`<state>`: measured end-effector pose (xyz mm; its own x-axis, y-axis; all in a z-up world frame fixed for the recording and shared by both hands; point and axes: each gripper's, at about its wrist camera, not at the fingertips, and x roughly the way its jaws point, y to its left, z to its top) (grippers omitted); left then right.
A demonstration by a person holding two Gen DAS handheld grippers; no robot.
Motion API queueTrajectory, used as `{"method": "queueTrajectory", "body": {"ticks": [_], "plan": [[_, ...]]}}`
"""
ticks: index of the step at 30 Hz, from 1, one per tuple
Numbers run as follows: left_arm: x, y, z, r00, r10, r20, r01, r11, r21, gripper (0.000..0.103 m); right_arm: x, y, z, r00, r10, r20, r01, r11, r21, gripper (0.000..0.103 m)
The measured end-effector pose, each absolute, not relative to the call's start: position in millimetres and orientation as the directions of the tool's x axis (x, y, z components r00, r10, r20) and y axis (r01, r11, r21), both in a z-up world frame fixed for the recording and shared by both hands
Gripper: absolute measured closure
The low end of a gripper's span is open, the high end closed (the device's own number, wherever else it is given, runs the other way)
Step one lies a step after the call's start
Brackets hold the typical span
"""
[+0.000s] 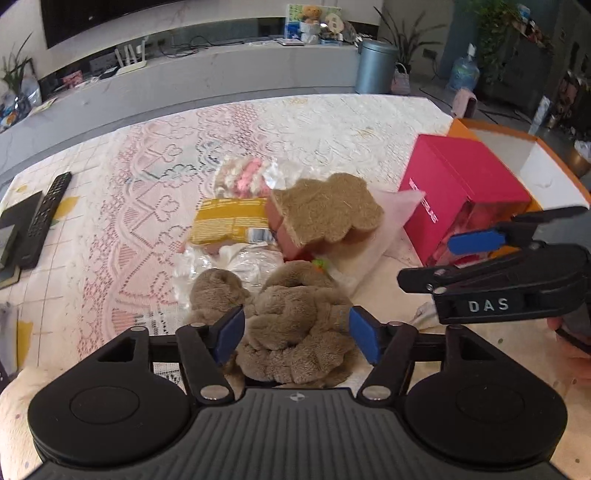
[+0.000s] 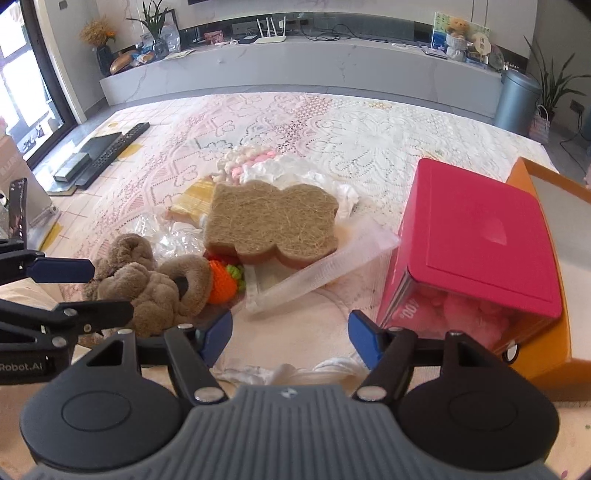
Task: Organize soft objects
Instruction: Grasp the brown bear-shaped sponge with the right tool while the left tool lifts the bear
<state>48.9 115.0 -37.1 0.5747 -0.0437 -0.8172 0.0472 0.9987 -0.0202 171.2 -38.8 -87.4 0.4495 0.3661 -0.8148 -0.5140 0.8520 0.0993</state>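
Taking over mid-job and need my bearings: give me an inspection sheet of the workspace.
Surface: lace cloth over the table.
Job's things: brown plush, loofah sponge, orange crochet toy, braided pink-white piece.
Clutter: pink box, orange tray, yellow packet, remote.
Grippers: left gripper open around the plush; right gripper open, empty.
Cables: on the far shelf by the router.
Surroundings: bin, plants.
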Motion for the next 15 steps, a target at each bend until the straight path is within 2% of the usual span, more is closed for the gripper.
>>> {"method": "queueTrajectory", "body": {"ticks": [4,10,13,15], "plan": [[48.0,89.5,-49.0,0.561,0.000,-0.828,0.133,0.987,0.091,0.015,175.2,-41.9,-93.8,0.437,0.354,-0.827,-0.499,0.860,0.104,0.033],[54.3,59.8,-75.5,0.544,0.162,-0.824,0.154,0.945,0.288,0.015,176.4,-42.5,-93.7,0.435,0.351,-0.829,-0.494,0.863,0.107,0.030],[54.0,48.6,-86.3,0.545,0.236,-0.804,0.160,0.912,0.376,0.020,173.7,-42.6,-92.3,0.445,0.351,-0.824,-0.497,0.862,0.098,0.026],[51.7,45.8,-89.6,0.555,0.266,-0.788,0.156,0.897,0.413,0.030,172.3,-43.0,-92.8,0.446,0.349,-0.824,-0.499,0.861,0.094,0.026]]}}
